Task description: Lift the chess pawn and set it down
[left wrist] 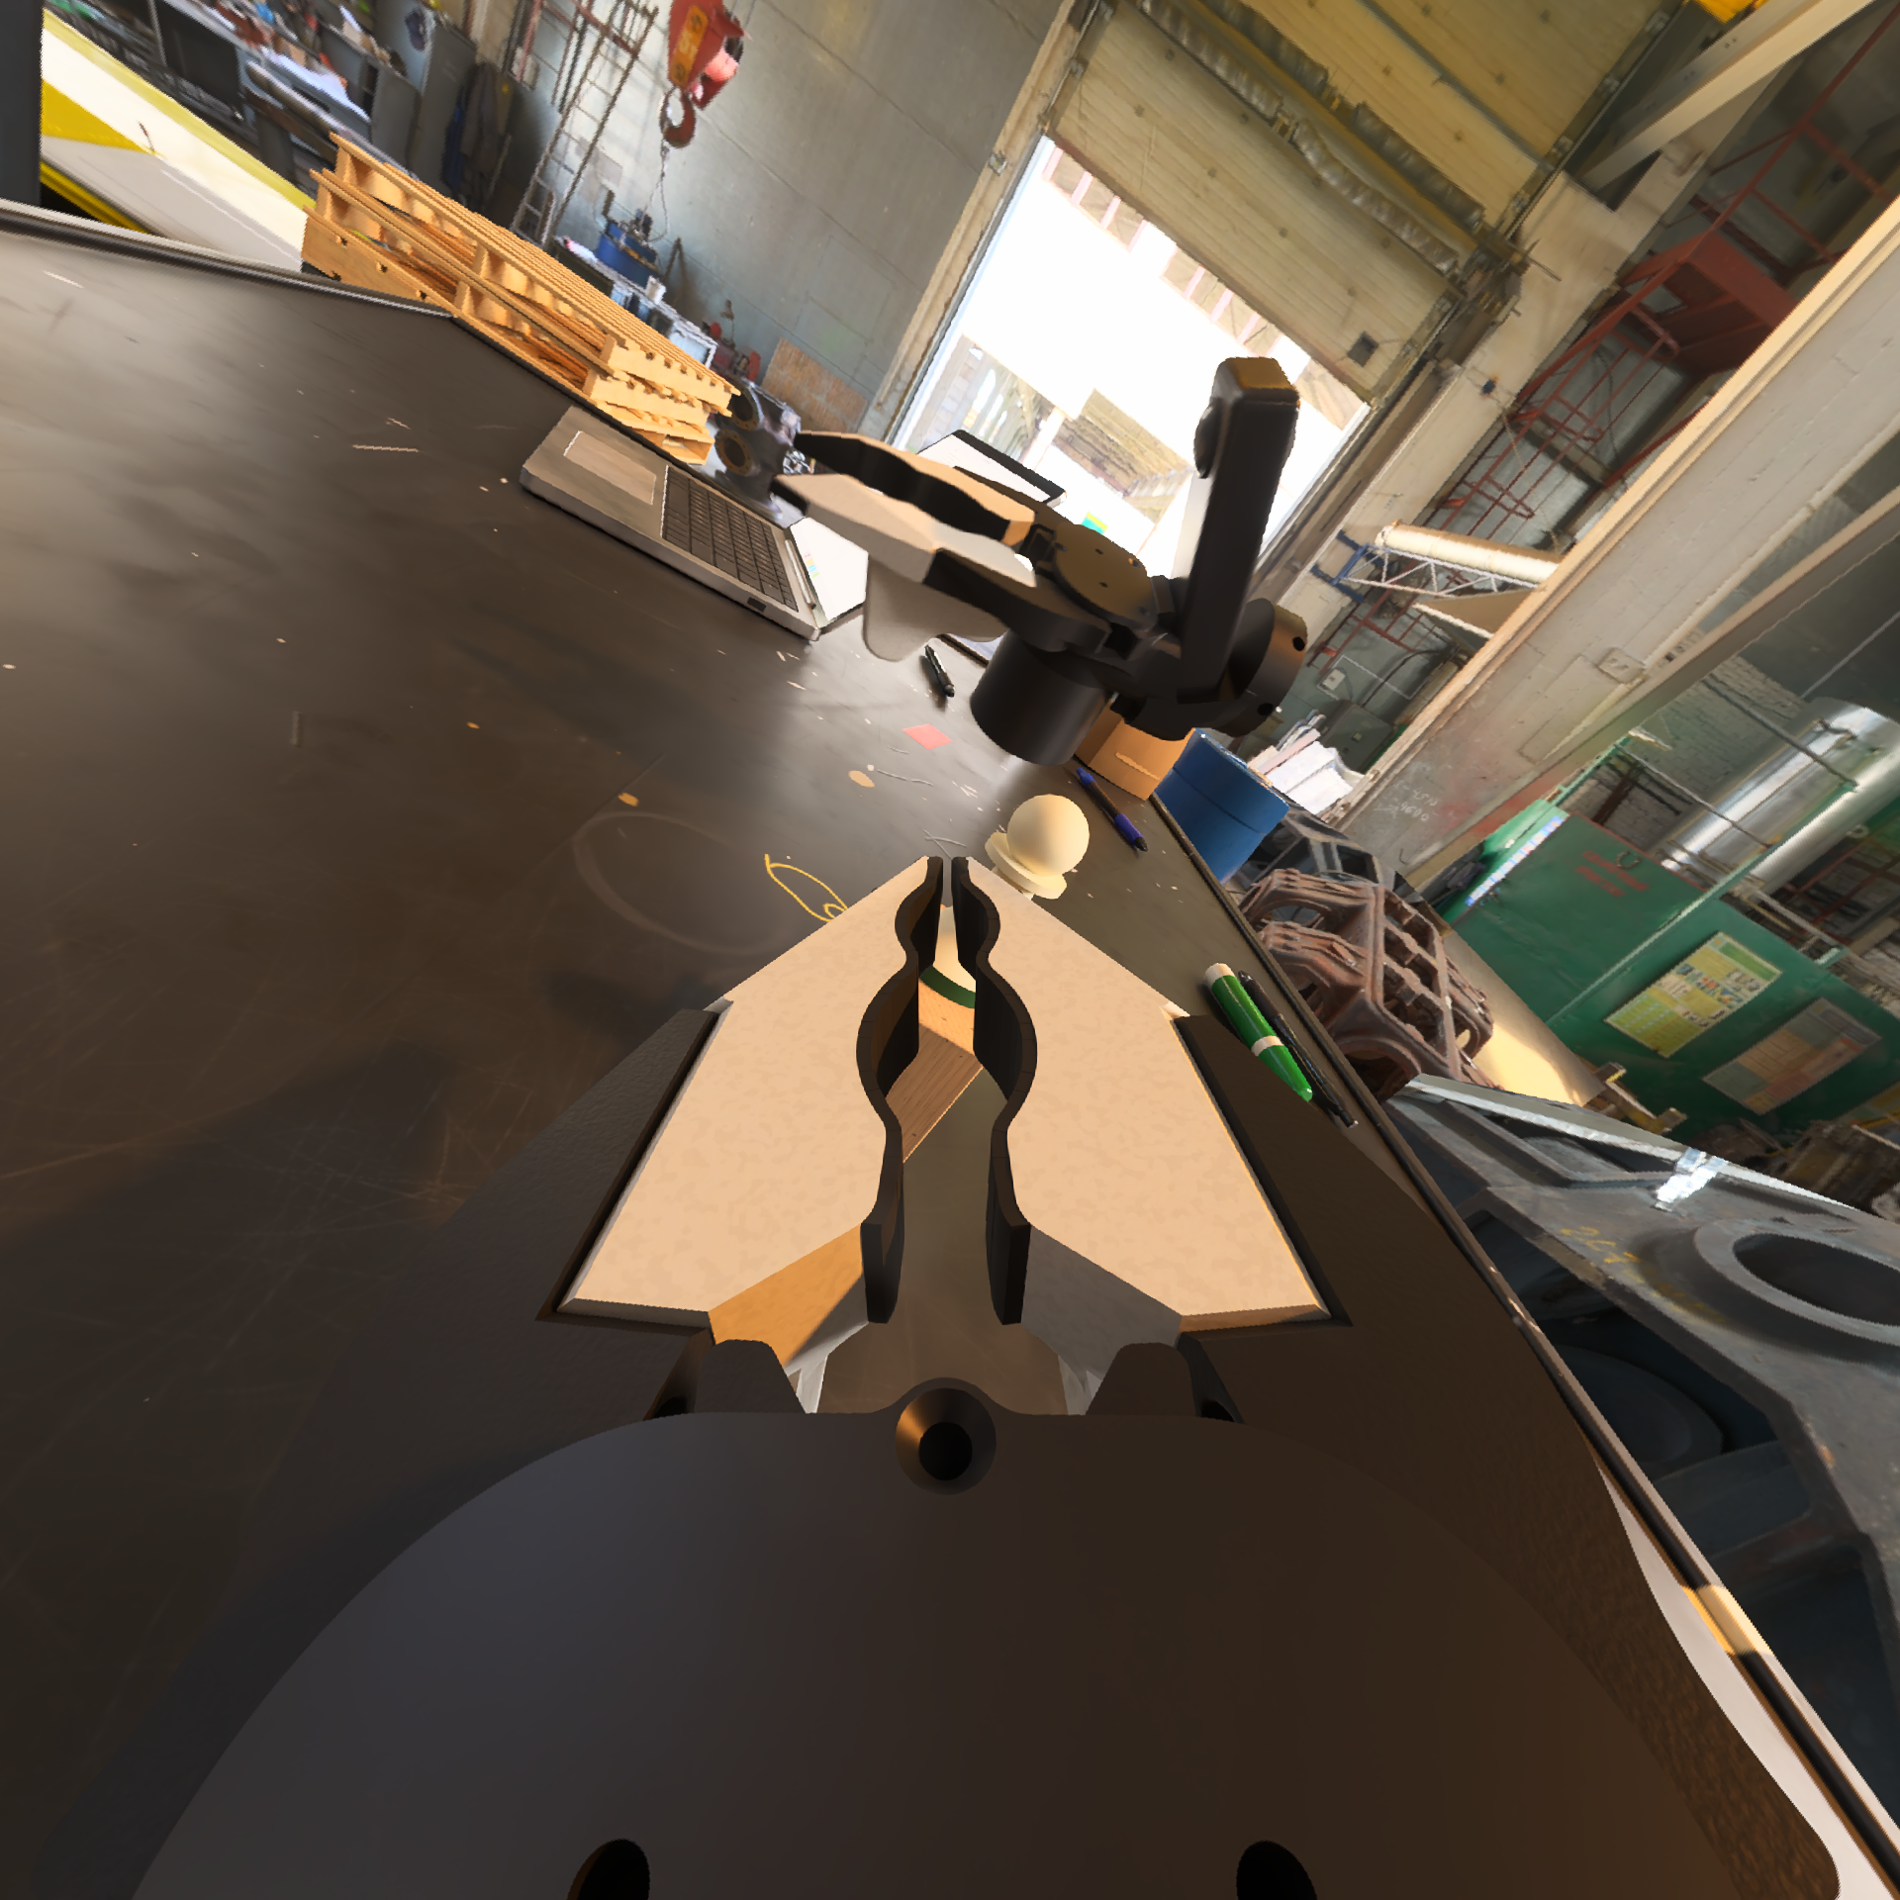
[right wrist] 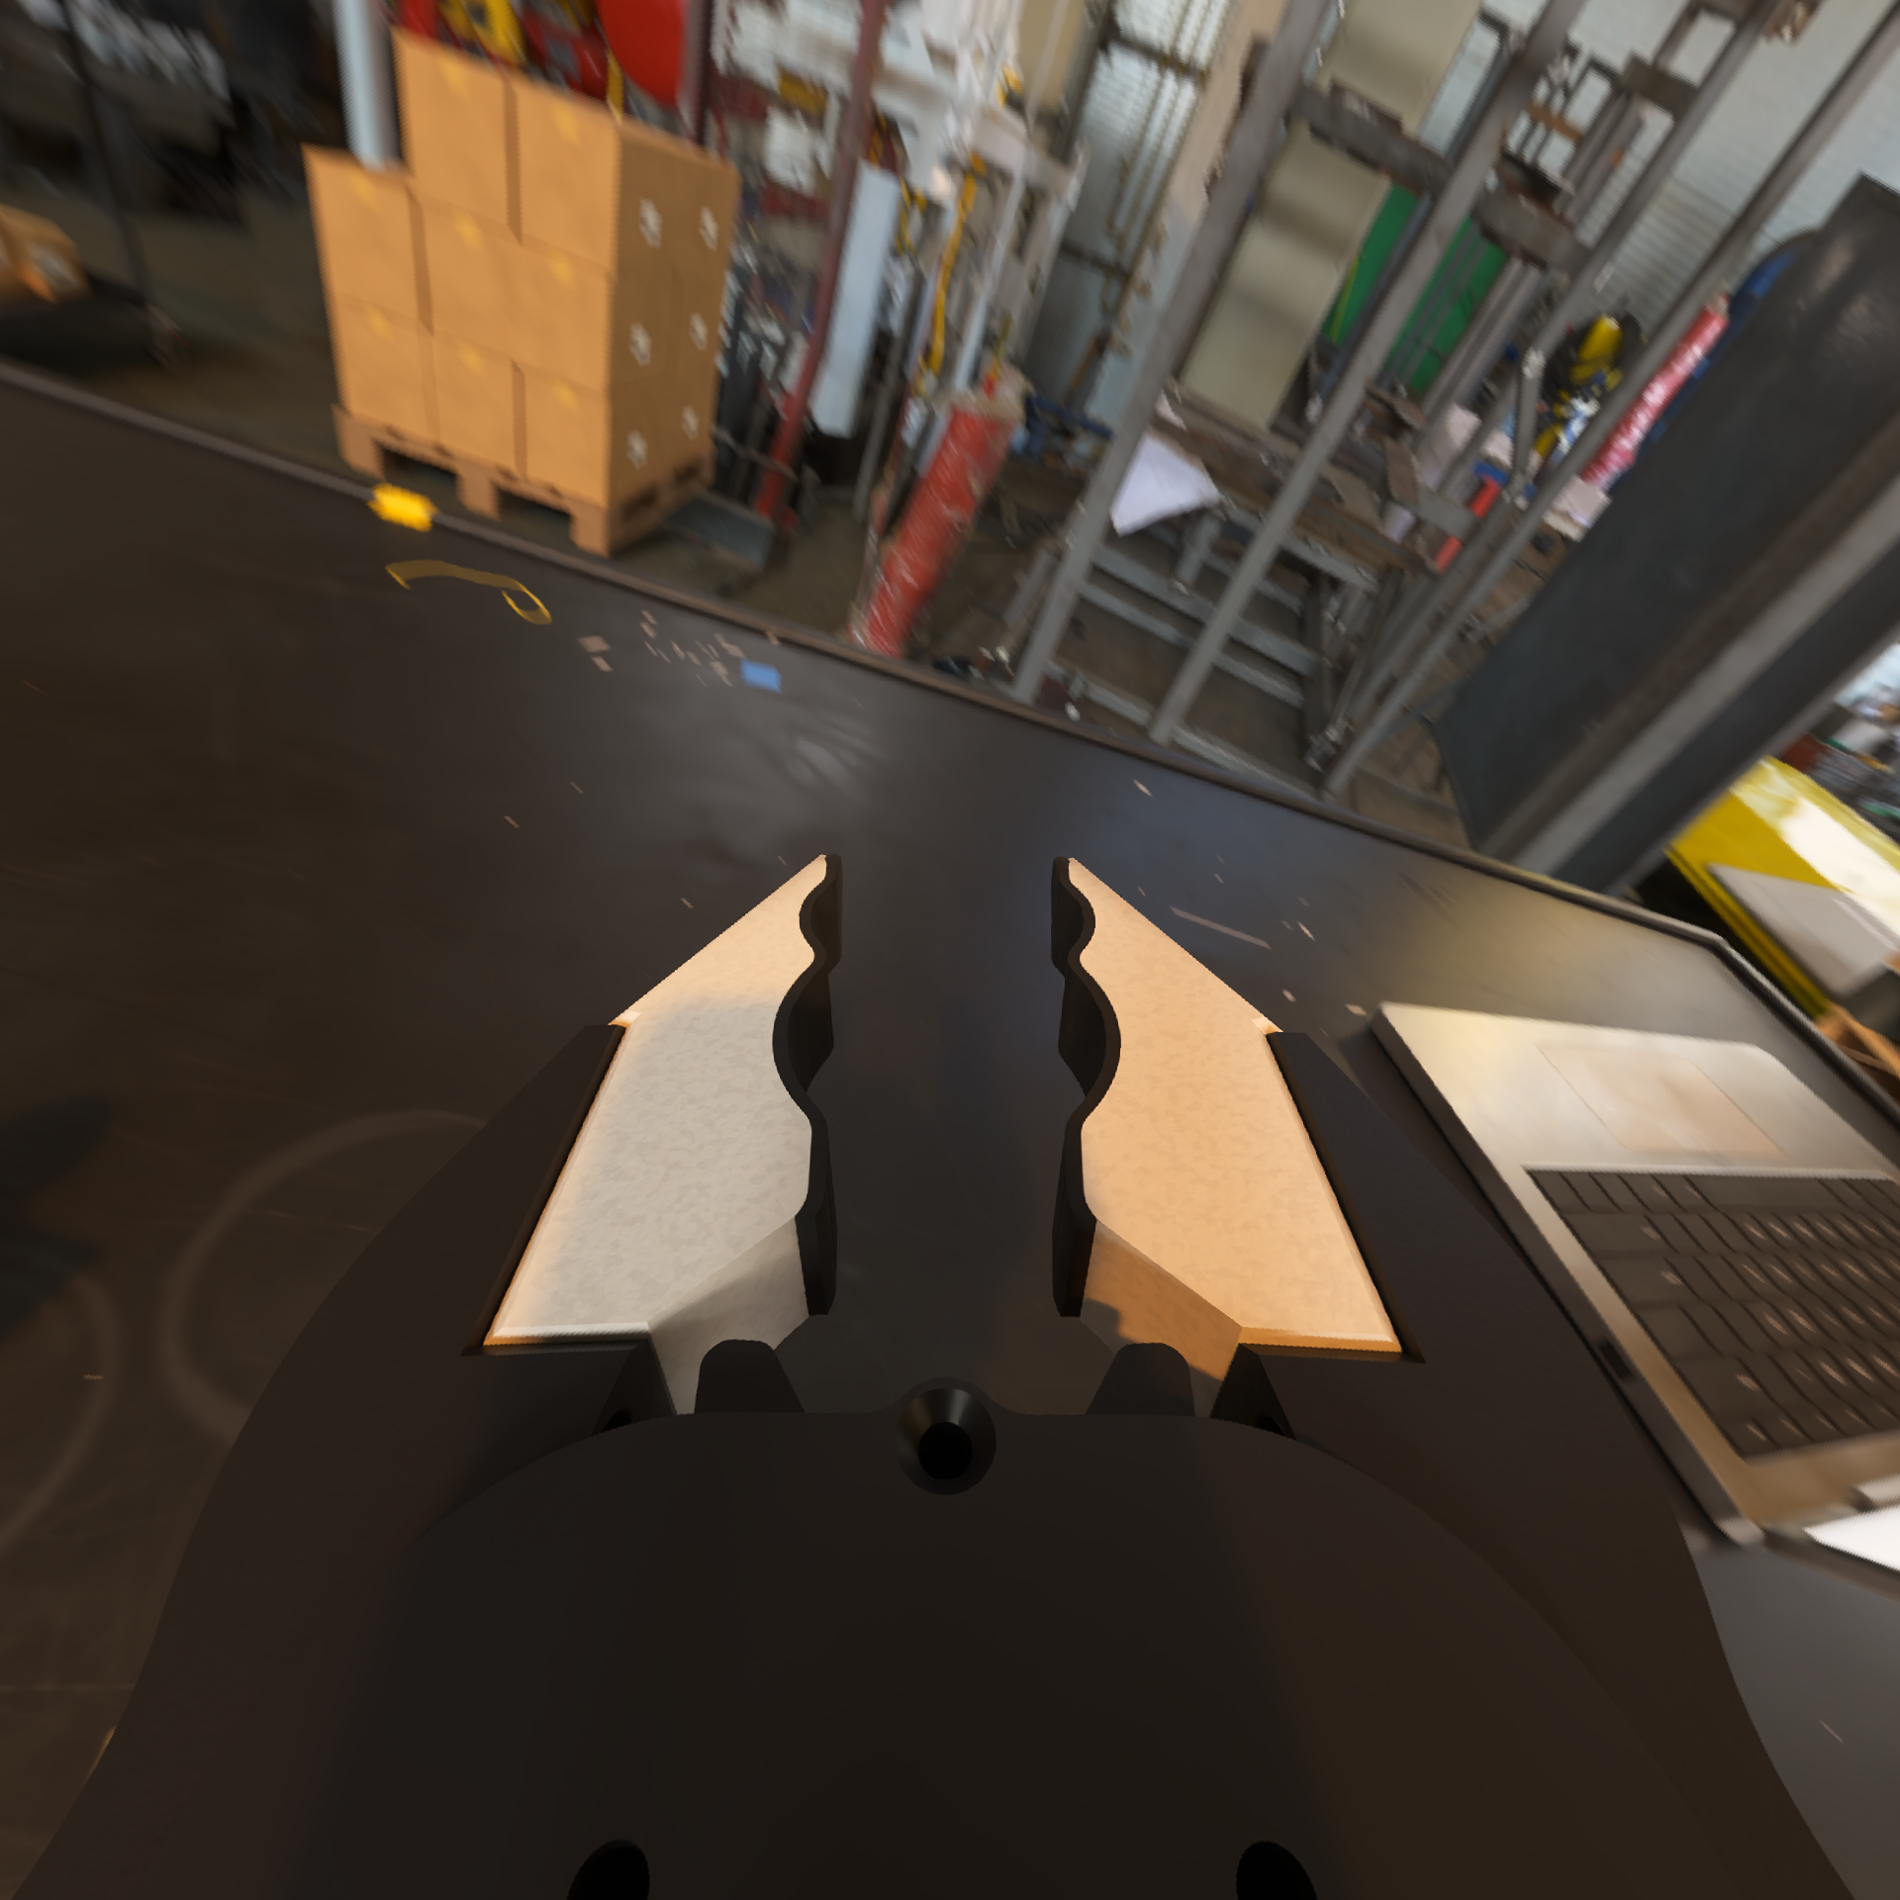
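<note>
The cream chess pawn (left wrist: 1047,835) lies tilted in my left gripper (left wrist: 946,864). Its round head and collar stick out just past the right fingertip. Its pale body and green-rimmed base (left wrist: 948,982) show through the narrow gap between the fingers. The left gripper is shut on the pawn over the dark table (left wrist: 308,771), near the table's right edge. I cannot tell whether the pawn touches the table. My right gripper (right wrist: 946,874) is open and empty above bare table. In the left wrist view the right gripper (left wrist: 812,473) hovers beyond the pawn, over the laptop's corner.
An open laptop (left wrist: 709,524) lies farther back and shows in the right wrist view (right wrist: 1696,1182). A green marker (left wrist: 1259,1028), a blue pen (left wrist: 1110,807), a black pen (left wrist: 938,670), a blue tape roll (left wrist: 1229,802) and a small cardboard box (left wrist: 1131,756) lie along the right edge.
</note>
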You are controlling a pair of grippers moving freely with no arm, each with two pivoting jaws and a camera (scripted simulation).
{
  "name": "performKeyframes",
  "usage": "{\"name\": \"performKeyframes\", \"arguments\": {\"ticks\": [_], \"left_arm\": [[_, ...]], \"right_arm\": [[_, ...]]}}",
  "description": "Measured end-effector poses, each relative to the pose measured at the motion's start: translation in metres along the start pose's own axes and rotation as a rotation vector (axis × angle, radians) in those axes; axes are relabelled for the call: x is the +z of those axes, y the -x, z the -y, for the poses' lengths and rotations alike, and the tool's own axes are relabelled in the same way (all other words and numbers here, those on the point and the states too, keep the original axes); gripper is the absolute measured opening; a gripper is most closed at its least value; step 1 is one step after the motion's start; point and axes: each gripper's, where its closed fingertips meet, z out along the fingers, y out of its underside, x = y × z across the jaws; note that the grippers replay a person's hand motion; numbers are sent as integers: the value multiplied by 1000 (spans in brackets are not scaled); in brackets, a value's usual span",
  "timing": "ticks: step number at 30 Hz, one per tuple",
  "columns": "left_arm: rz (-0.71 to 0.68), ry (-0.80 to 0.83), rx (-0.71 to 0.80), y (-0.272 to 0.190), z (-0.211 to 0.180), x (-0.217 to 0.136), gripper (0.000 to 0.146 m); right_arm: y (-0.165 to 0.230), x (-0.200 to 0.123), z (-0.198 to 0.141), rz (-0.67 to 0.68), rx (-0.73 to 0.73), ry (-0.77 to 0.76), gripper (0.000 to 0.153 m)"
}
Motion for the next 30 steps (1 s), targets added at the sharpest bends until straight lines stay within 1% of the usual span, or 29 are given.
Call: {"name": "performKeyframes", "arguments": {"ticks": [1, 3, 5, 13, 16, 17, 18, 19, 20, 22, 23, 24, 25, 27, 30], "left_arm": [[-3, 1, -2, -1, -1, 1, 1], [-8, 8, -1, -2, -2, 2, 2], [-8, 13, 2, -3, -3, 3, 2], [-1, -9, 6, -3, 0, 0, 1], [-10, -23, 4, -4, 2, -1, 1], [-17, -31, 4, -5, 4, -1, 1], [-28, -41, 7, -6, 5, -1, 1], [-38, -55, 14, -8, 7, -1, 1], [-51, -73, 24, -10, 10, -2, 1], [-89, -100, 47, -17, 14, -3, 1], [-103, -110, 62, -20, 16, -3, 1], [-108, -119, 80, -22, 17, -4, 1], [-104, -125, 97, -23, 18, -4, 1], [-108, -129, 109, -25, 19, -3, 1], [-136, -138, 90, -28, 19, 0, 1]], "right_arm": [[-2, 3, -7, -23, -20, 41, 41], [-1, 9, -21, -15, -24, 112, 41], [0, 13, -29, -17, -51, 150, 42], [6, 14, -33, -2, -96, 170, 42], [14, 15, -35, 43, -79, 178, 45], [20, 15, -31, 83, -62, 160, 48], [32, 13, -24, 158, -39, 117, 51], [50, 7, -12, 276, -11, 48, 51], [72, -4, 1, 428, 22, -32, 52], [118, -38, 26, 798, 145, -157, 51], [135, -54, 36, 955, 232, -180, 52], [147, -67, 44, 1080, 318, -199, 56], [155, -75, 48, 1158, 385, -201, 59], [169, -82, 47, 1227, 431, -155, 63], [191, -84, 33, 1257, 364, -75, 64]]}}
